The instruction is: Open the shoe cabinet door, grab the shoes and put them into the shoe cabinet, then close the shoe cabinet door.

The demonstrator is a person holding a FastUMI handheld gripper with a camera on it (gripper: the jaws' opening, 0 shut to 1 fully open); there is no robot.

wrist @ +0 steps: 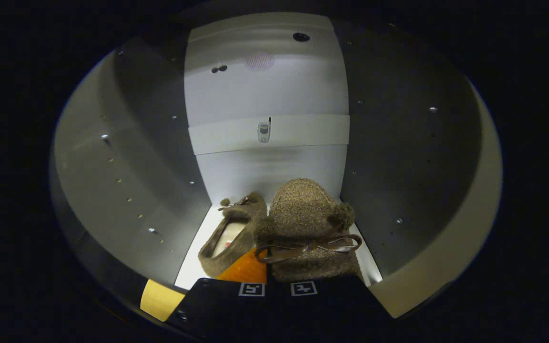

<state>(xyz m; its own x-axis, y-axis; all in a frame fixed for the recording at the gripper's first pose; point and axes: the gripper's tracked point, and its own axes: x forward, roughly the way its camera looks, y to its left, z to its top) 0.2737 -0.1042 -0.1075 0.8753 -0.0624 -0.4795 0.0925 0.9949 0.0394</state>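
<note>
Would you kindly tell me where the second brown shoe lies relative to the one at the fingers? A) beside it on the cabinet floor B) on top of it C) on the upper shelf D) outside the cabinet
A: the second shoe lies beside the bow shoe on the white cabinet floor, the gripper holding the bow shoe.

No readable text anywhere; the fingers carry only two square coded markers.

The fingers clamp a brown shoe inside the cabinet, beside its mate.
</note>
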